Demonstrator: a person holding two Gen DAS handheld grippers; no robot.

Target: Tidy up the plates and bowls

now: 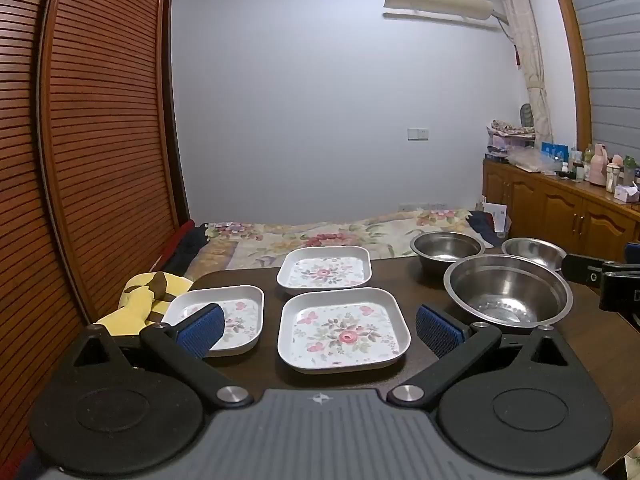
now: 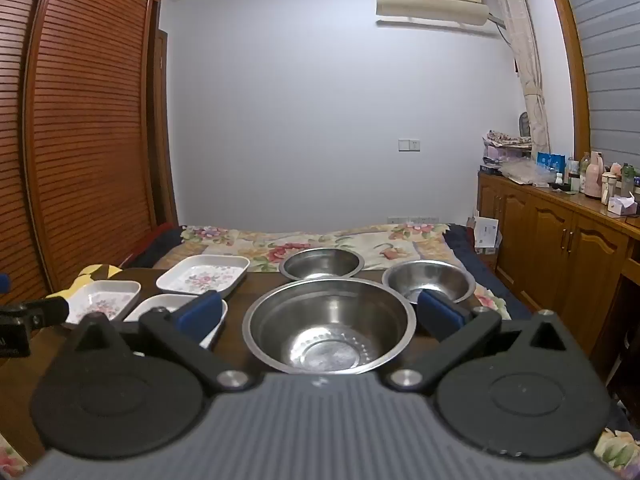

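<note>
The left gripper (image 1: 320, 330) is closest to us. Its two blue pads are spread as wide as they go, and they hold nothing. The right gripper (image 2: 320, 314) is the same: wide open and empty. Both tip down a little toward the dark wooden table (image 1: 408, 280), so I think they are getting ready to pick something up.

The big steel bowl (image 2: 330, 324) is the largest dish. It sits at the near edge of the table, right in front of the right gripper. Behind it are two smaller steel bowls, one in the middle (image 2: 321, 264) and one to the right (image 2: 428, 280). All three bowls stand apart, none inside another.

The three square flowered plates lie on the left half of the table. The near plate (image 1: 344, 330) lies in front of the left gripper, between its pads but not touched. The back plate (image 1: 325, 270) is just behind it, and the left plate (image 1: 224, 318) is beside it, partly hidden by a blue pad.

Plates are on one side and bowls on the other, but nothing is stacked yet. I think the small bowls should go into the big one, and the plates should go in one pile.
</note>
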